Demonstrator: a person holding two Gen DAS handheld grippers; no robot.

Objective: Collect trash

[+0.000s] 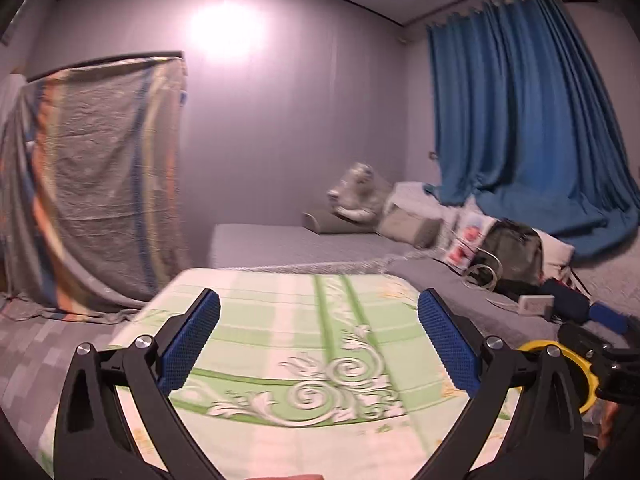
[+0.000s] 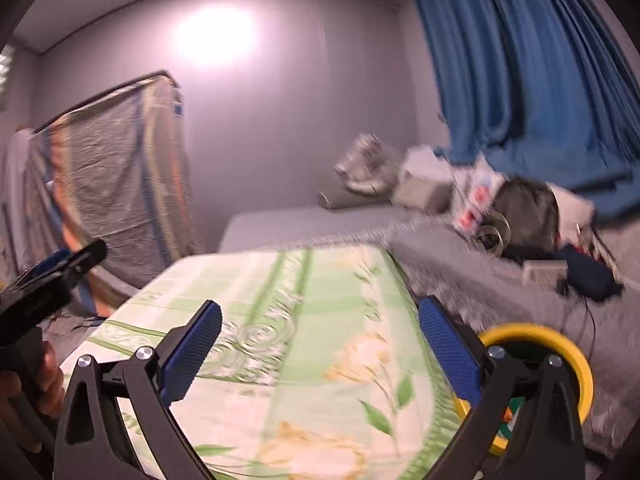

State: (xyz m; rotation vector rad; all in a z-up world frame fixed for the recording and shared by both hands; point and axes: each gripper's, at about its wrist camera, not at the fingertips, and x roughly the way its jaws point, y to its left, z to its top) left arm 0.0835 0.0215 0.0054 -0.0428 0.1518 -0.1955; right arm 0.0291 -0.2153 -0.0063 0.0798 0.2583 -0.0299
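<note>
My left gripper (image 1: 318, 340) is open and empty above a table covered by a green floral cloth (image 1: 304, 344). My right gripper (image 2: 320, 344) is open and empty above the same cloth (image 2: 304, 320). A yellow-rimmed bin (image 2: 560, 364) stands at the table's right edge, just right of my right gripper; something green and orange lies inside. The bin also shows in the left wrist view (image 1: 576, 376), partly hidden by the right gripper's body. No loose trash shows on the cloth. The left gripper's body shows at the left of the right wrist view (image 2: 52, 276).
A grey bed (image 1: 304, 244) lies behind the table with pillows (image 1: 408, 228), a dark backpack (image 1: 516, 252), a tape roll (image 1: 482, 274) and a small white box (image 1: 534, 304). A blue curtain (image 1: 520, 112) hangs at right. A striped sheet (image 1: 104, 184) drapes at left.
</note>
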